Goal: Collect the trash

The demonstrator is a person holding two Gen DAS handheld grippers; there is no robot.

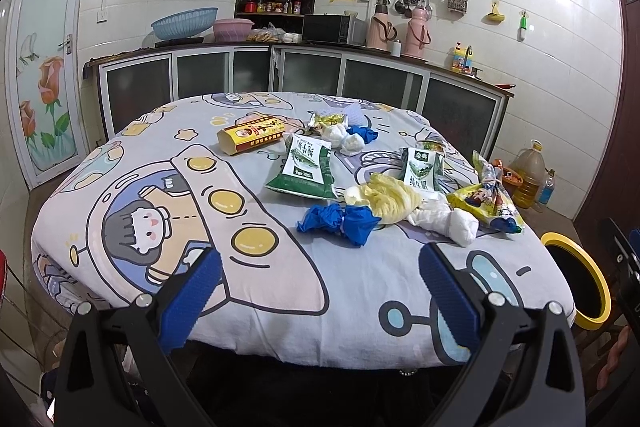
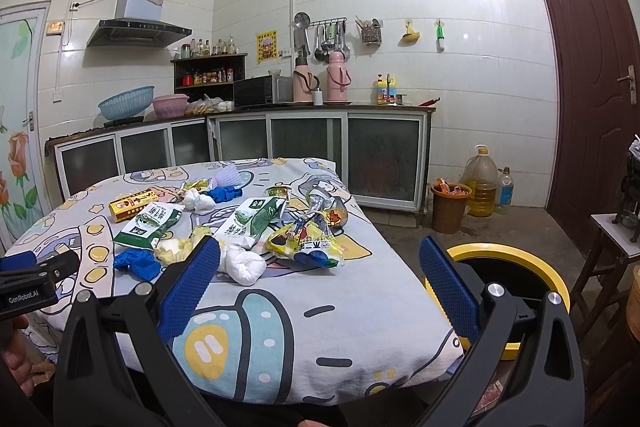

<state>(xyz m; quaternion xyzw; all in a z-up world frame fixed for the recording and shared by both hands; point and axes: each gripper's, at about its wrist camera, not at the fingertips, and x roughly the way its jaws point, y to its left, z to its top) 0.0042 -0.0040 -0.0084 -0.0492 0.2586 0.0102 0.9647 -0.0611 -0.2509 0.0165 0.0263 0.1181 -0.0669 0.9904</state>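
Note:
Trash lies on a table under a cartoon cloth (image 1: 280, 267): a blue glove (image 1: 340, 221), a yellow crumpled wrapper (image 1: 390, 197), a white tissue wad (image 1: 448, 219), two green milk bags (image 1: 306, 167) (image 1: 424, 169), a yellow snack bag (image 1: 486, 201) and a yellow box (image 1: 252, 137). A yellow-rimmed bin (image 2: 508, 275) stands by the table's right side. My left gripper (image 1: 320, 275) is open and empty above the near table edge. My right gripper (image 2: 320, 275) is open and empty, between the near trash (image 2: 244, 267) and the bin.
More tissue and a second blue glove (image 1: 362, 135) lie at the table's far side. Kitchen cabinets (image 1: 304, 75) line the back wall. A brown waste basket (image 2: 450, 207), an oil jug (image 2: 482, 183) and a small wooden table (image 2: 612, 247) stand at the right.

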